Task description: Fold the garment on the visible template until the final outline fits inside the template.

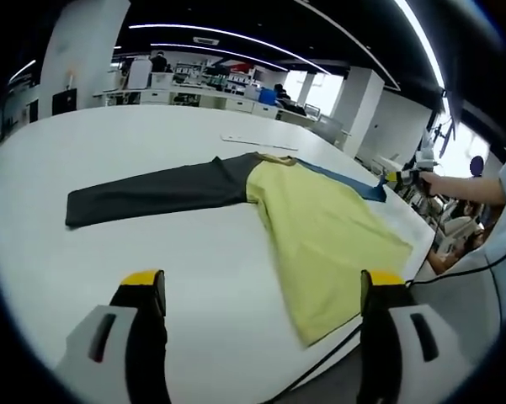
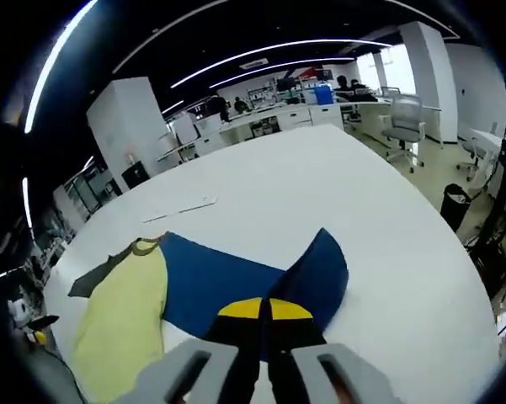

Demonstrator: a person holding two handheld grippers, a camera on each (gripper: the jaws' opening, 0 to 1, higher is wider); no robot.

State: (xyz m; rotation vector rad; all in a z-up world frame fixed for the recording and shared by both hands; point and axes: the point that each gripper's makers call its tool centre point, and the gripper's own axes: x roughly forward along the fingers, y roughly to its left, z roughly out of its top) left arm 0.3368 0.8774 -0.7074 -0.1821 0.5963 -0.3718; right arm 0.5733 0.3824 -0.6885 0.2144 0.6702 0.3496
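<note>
A: Right gripper, yellow-tipped jaws pressed together, clamped on blue fabric, looks like the blue sleeve of the long-sleeved cloth garment. Sleeve bunched right at the tips, fanning up and away from them.

B: Left gripper?

A: Jaws well apart, nothing between, hovering above the broad white round-edged table. Garment straight ahead of it: pale yellow torso panel toward the right jaw, dark grey sleeve stretched out flat, long axis running off to the left across the view.

B: So which side's nearer what?

A: Right already on the blue sleeve. Left nearer the yellow hem corner by its right jaw; grey sleeve further off, cuff end furthest. Guess: blue sleeve gets carried across onto the yellow body, i.e. toward the left gripper's side.

B: Anything in the way?

A: Not much. Thin white strip lying flat beyond the collar, apart from the garment. Black cable trailing near the hem by the table edge, could snag. Other gripper and a hand visible at far right of left gripper view, at the blue edge.

B: Template?

A: Can't make out any outline on the table. Beyond it, office desks, chairs, well apart.
</note>
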